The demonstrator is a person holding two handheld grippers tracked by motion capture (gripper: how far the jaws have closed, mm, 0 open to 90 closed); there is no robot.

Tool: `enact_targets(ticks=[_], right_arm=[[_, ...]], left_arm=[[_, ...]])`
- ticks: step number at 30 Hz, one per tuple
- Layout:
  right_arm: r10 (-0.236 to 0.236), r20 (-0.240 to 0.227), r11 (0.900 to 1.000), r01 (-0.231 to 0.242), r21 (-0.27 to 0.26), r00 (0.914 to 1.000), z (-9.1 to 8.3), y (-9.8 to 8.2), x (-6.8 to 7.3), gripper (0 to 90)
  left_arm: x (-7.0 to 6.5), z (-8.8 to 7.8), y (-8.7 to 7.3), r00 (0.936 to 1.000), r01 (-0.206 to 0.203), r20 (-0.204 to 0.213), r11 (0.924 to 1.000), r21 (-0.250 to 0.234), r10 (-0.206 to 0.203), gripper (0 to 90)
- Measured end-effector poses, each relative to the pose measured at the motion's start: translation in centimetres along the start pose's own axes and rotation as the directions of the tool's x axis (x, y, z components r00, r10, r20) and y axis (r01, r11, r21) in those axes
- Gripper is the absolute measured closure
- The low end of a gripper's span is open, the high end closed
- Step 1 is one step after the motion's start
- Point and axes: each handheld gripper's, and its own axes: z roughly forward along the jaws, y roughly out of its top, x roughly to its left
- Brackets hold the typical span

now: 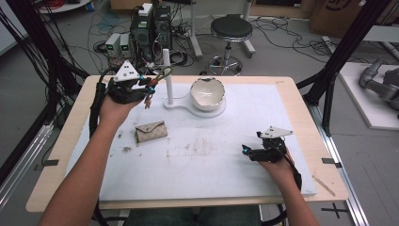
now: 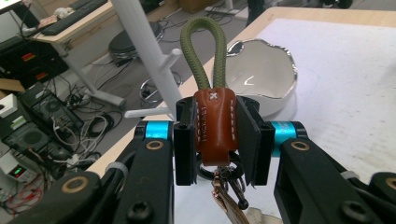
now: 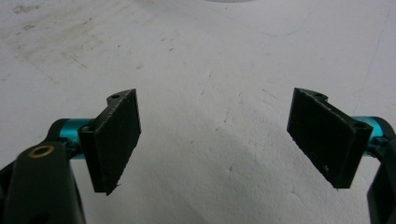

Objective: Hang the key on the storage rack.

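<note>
My left gripper (image 1: 149, 87) (image 2: 215, 140) is shut on a keychain: its pads press the brown leather tab (image 2: 215, 127), the olive cord loop (image 2: 201, 49) (image 1: 164, 73) sticks out past the jaws, and metal rings with a key (image 2: 229, 186) hang below. It is held above the table's far left, just left of the white post stand (image 1: 168, 77) (image 2: 144, 51), whose side peg (image 2: 170, 58) is near the loop. A white bowl (image 1: 207, 93) (image 2: 261, 74) sits on the stand's base. My right gripper (image 1: 244, 150) (image 3: 217, 140) rests low over the white mat at the right, open, nothing between its pads.
A beige key pouch (image 1: 150, 131) lies on the white mat (image 1: 211, 155) left of centre, with crumbs of dirt around it. Beyond the table's far edge stand a black stool (image 1: 230, 30), computer boxes (image 1: 150, 28) and many floor cables.
</note>
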Motion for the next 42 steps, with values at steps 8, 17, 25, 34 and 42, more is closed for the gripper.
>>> enact_targets(ticks=[8,17,25,34,42], right_arm=[[0.002,-0.003,1.000,-0.002,0.003,1.0000,0.0,0.0,0.0,17.7],[0.001,-0.003,1.000,-0.001,0.015,1.0000,0.1,-0.1,0.0,17.6],[0.001,-0.001,1.000,-0.001,0.015,1.0000,0.1,-0.1,0.0,17.6],[-0.002,0.000,1.000,0.002,0.023,1.0000,0.2,-0.1,0.0,17.7],[-0.003,-0.004,1.000,0.004,0.025,1.0000,0.2,-0.1,0.2,17.7]], left_arm=[[0.7,1.1,-0.6,0.9992,0.022,-0.035,0.9994,0.026,-0.021,69.4],[1.5,2.1,-1.3,0.9976,0.041,-0.058,0.9968,0.068,-0.037,68.7],[2.0,2.6,-3.0,0.9907,0.125,-0.064,0.9878,0.092,-0.120,36.4],[1.6,1.1,-5.6,0.9834,0.181,-0.008,0.9806,0.075,-0.181,24.6],[0.3,-0.2,-7.2,0.9858,0.167,0.003,0.9837,0.067,-0.168,21.6]])
